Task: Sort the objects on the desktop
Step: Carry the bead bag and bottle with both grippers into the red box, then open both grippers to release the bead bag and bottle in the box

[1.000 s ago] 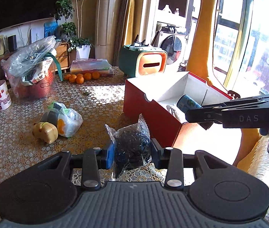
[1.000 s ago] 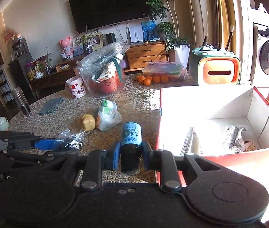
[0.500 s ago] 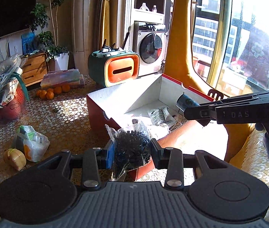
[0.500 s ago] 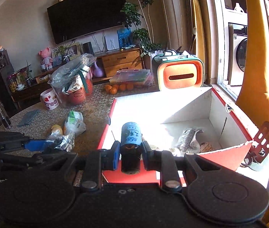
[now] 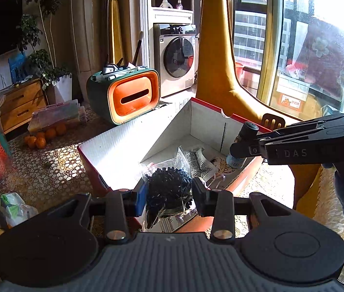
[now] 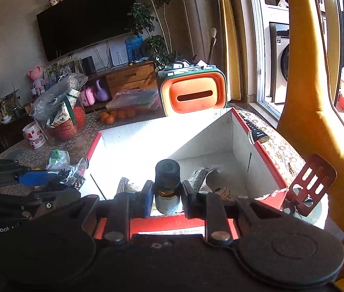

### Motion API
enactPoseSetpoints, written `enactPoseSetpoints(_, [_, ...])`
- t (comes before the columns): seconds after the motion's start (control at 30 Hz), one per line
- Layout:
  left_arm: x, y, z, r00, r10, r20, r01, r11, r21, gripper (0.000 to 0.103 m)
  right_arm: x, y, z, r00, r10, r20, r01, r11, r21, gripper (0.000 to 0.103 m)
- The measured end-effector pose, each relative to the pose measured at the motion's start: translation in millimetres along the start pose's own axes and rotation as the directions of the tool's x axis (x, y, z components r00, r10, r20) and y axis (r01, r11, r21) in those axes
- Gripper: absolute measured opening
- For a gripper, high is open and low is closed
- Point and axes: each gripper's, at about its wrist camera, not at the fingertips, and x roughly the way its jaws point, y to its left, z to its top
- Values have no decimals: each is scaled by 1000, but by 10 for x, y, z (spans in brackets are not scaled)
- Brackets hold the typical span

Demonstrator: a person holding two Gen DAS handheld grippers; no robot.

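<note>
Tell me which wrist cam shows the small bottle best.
Right wrist: the small bottle sits centred between the right gripper fingers, black cap up, above the red box. Left wrist shows it only side-on, small, partly hidden by that gripper.

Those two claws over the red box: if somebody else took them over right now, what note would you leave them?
Left claw: shut on the bag of black bits, held over the red box.
Right claw: shut on the small bottle, also over the box, cap pointing away.
Done: a patterned packet and a binder clip already lie in the box.
Left: release both items into the box. The white-green bag, the mug and the oranges are on the table, perhaps still to sort.
</note>
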Motion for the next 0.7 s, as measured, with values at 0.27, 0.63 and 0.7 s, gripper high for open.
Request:
enactPoseSetpoints(0.27, [546, 109, 237, 997, 21, -71, -19, 999, 36, 37, 331, -125, 36, 999, -8, -41, 8, 1000, -7, 23])
enactPoseSetpoints(0.63, [1240, 196, 551, 983, 4, -185, 3, 999, 36, 37, 633, -165, -20, 994, 5, -106, -10, 999, -43, 23])
enactPoseSetpoints(0.7, [1352, 219, 565, 976, -1, -216, 7, 1000, 23, 37, 658, -162, -23, 994, 7, -110, -13, 999, -46, 23])
